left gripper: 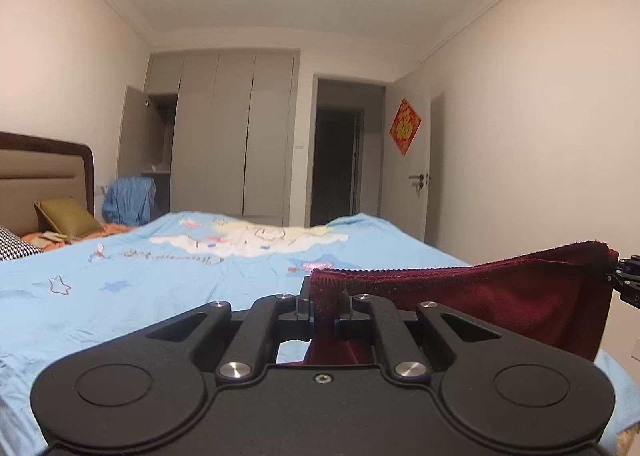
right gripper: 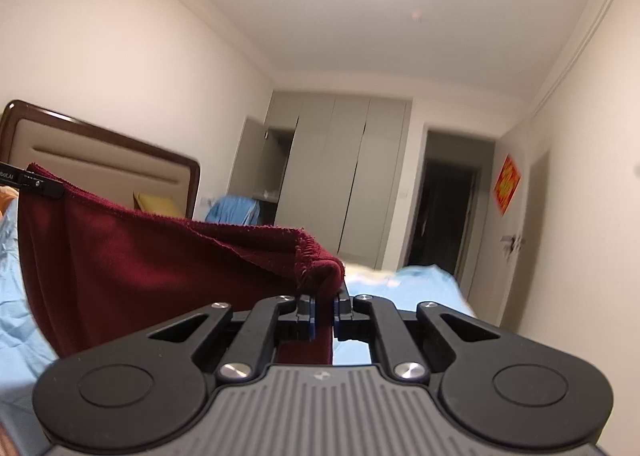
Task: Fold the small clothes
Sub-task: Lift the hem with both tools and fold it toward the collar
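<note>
A: Maroon cloth is hanging above the bed, each top corner being pinched by the left gripper and right gripper.
B: Keeping the hem taut, level while lowering. Right view is showing the headboard; left is showing the open door.

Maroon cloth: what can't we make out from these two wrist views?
- Maroon cloth: lower edge hidden behind the left gripper body in the left wrist view, so garment type is unclear.
- In the right wrist view the right gripper body hides its lower part too.
- Bed: the surface under the cloth is covered in both views.
- Right gripper is cut off by the left view's right edge.
</note>
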{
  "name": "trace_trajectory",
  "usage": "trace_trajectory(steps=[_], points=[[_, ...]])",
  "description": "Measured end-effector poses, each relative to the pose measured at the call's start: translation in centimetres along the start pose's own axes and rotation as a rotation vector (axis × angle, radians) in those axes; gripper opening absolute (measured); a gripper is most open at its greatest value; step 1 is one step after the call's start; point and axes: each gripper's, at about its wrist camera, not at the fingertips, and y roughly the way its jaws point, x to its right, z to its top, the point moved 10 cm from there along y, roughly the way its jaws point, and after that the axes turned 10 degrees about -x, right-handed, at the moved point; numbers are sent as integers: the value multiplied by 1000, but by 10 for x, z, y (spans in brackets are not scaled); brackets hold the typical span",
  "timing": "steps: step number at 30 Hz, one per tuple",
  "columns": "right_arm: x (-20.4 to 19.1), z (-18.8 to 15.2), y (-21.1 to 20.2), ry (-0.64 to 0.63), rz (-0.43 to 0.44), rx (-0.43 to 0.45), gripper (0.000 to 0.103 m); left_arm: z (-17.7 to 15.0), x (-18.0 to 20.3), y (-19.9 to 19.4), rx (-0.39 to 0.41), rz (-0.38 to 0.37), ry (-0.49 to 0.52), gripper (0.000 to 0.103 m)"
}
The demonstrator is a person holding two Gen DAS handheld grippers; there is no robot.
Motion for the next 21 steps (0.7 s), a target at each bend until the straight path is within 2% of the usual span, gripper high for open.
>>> trace_trajectory(steps=[5, 9, 16, 21], points=[[10, -2, 88, -14, 6, -134, 9, 11, -16, 93, -115, 40, 57, 8], [12, -20, 145, 6, 26, -238, 9, -2, -27, 156, -204, 63, 72, 8], [10, -67, 218, 14, 51, -393, 9, -43, -48, 231, -313, 81, 77, 9], [11, -99, 247, 54, 63, -444, 9, -72, -59, 267, -366, 96, 52, 9]])
